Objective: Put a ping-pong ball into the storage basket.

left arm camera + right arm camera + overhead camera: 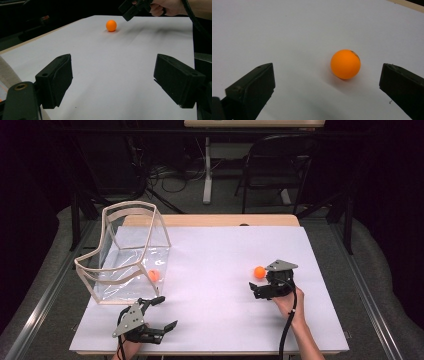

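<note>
Ball (259, 272) on white sheet (215, 265), well right of clear bin (127, 252), just ahead of right gripper (261, 287), jaws spread, nothing held. Left gripper (159, 312) just below bin, likewise spread and empty. Second ball (153, 275) inside bin.

- No text, label, brand, number or sign can be read in any view.
- The orange ball (345, 64) carries a small dark mark near its top edge in the right gripper view; it is too small and blurred to read.
</note>
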A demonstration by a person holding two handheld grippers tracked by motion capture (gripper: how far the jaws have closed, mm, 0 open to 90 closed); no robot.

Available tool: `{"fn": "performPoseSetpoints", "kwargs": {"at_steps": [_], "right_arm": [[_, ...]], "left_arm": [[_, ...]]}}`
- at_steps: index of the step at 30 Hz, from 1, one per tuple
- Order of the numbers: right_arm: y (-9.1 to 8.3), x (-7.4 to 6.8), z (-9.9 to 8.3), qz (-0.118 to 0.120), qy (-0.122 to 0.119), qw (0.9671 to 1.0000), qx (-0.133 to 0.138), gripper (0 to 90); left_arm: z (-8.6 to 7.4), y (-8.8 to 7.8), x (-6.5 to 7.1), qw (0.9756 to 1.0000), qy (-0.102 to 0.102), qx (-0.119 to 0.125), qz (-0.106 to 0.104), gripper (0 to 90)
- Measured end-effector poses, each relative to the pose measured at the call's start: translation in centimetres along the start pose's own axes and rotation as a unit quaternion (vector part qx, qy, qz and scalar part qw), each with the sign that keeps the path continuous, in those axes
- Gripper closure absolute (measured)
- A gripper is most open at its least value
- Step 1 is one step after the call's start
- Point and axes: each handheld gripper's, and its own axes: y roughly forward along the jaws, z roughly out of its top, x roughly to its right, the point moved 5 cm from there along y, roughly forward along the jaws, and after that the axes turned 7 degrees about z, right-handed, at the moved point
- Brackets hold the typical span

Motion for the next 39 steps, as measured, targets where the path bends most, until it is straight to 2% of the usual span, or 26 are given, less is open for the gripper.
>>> {"fn": "performPoseSetpoints", "kwargs": {"at_steps": [9, 14, 16, 20, 24, 30, 39], "right_arm": [[1.2, 0.6, 0.7, -0.001, 0.004, 1.0, -0.002, 0.0], [1.8, 1.1, 0.7, -0.013, 0.021, 0.9997, -0.007, 0.0], [2.0, 1.1, 0.6, -0.019, 0.021, 0.9995, -0.013, 0.0], [2.3, 1.4, 0.5, -0.026, 0.021, 0.9993, -0.017, 6.6], [2.6, 1.6, 0.5, -0.023, 0.027, 0.9992, -0.02, 13.6], [3.2, 2.0, 0.4, -0.031, 0.039, 0.9985, -0.023, 23.6], [3.5, 2.5, 0.1, -0.032, 0.052, 0.9978, -0.027, 30.8]], "left_arm": [[-0.1, -0.2, -0.1, 1.0, 0.001, 0.0, 0.0, 15.6], [0.0, -0.2, -0.1, 1.0, 0.001, 0.001, 0.003, 15.6], [0.0, -0.2, -0.1, 1.0, 0.001, 0.0, 0.002, 15.6], [-0.1, -0.2, -0.1, 1.0, 0.0, 0.0, 0.001, 15.6], [0.0, -0.2, -0.1, 1.0, 0.001, 0.002, 0.0, 15.6], [-0.1, -0.2, -0.1, 1.0, 0.0, 0.0, 0.0, 15.6], [0.0, -0.2, 0.0, 1.0, 0.0, 0.002, -0.001, 15.6]]}}
